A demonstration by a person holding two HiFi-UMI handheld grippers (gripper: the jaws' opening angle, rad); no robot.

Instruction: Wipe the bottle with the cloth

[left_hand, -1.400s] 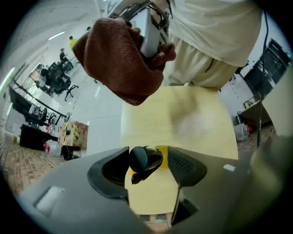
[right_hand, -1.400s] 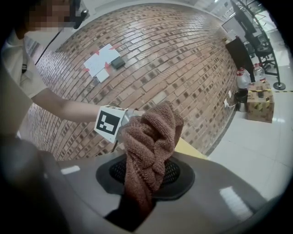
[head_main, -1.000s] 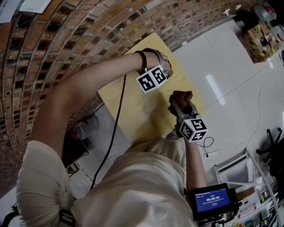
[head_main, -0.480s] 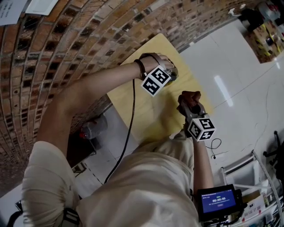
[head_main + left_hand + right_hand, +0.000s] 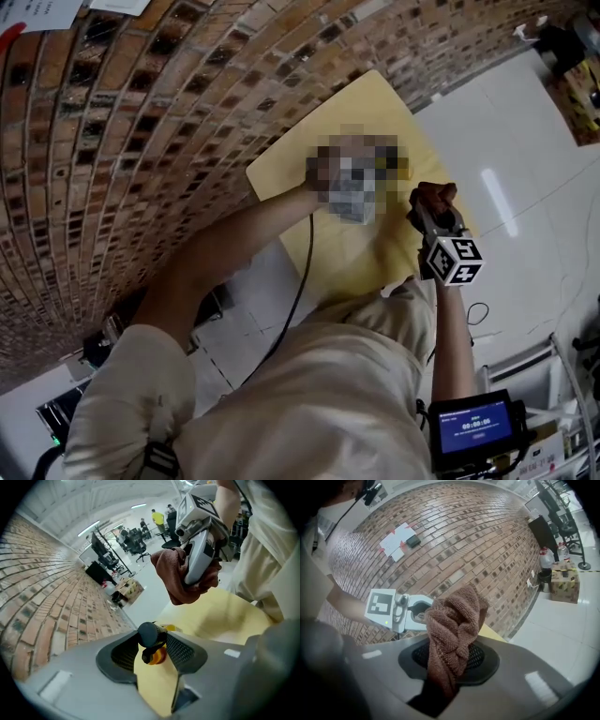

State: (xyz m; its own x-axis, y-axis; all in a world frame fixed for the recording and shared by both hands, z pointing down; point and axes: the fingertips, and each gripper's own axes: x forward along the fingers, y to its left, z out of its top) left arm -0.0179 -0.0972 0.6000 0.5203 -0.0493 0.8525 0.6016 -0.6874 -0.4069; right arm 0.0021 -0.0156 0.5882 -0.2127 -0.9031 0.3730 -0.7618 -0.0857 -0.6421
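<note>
A small bottle (image 5: 159, 654) with an orange-yellow body and a dark cap (image 5: 149, 633) sits between the pads of my left gripper (image 5: 151, 643). The jaws have just been closing and now pinch it at the cap, above the yellow table (image 5: 220, 616). My right gripper (image 5: 451, 654) is shut on a bunched brown cloth (image 5: 454, 620), which stands up out of its jaws. That cloth (image 5: 176, 576) hangs close above and beyond the bottle, apart from it. In the head view a mosaic patch covers the left gripper, and the right gripper (image 5: 433, 202) is beside it over the table (image 5: 300, 169).
A brick wall (image 5: 141, 112) runs along the table's far side. White tiled floor (image 5: 525, 141) lies to the right. A black cable (image 5: 298, 281) hangs from my left hand. A cardboard box (image 5: 565, 585) and bottles stand by the wall, with people and office chairs (image 5: 136, 541) far off.
My left wrist has rolled over, so its marker cube no longer shows as before. Both grippers sit further right in the picture. The right one still carries the cloth.
</note>
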